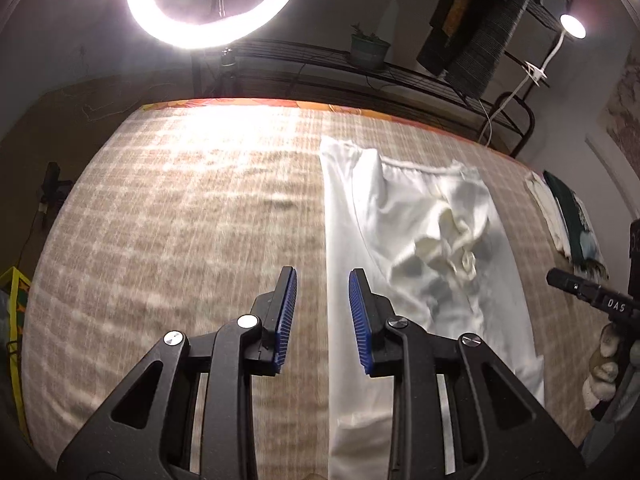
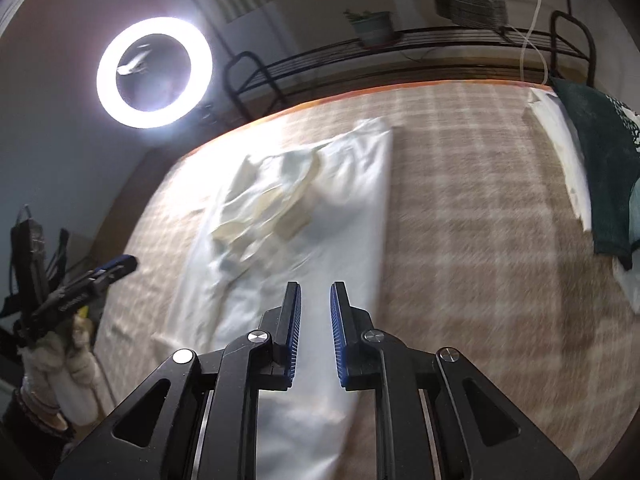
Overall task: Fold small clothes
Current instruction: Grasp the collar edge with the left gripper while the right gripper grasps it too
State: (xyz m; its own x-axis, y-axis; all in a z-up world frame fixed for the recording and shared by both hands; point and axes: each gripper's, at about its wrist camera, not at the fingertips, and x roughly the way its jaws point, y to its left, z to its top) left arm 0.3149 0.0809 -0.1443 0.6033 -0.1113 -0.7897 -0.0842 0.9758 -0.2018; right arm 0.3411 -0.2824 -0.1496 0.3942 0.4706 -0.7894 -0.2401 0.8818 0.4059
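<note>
With both the left gripper [image 1: 322, 280] and right gripper [image 2: 315, 294] parted and empty, a pinch ahead at the white garment [image 1: 404, 240] risks snagging its bunched middle or the plaid cover [image 1: 180, 220] beneath.

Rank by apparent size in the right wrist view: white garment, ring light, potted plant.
1. white garment
2. ring light
3. potted plant
The plant stands farthest away, so its true size is unsure.

Soft matt white cloth garment [image 1: 424, 240] on rough woven plaid bedcover [image 1: 180, 220].
</note>
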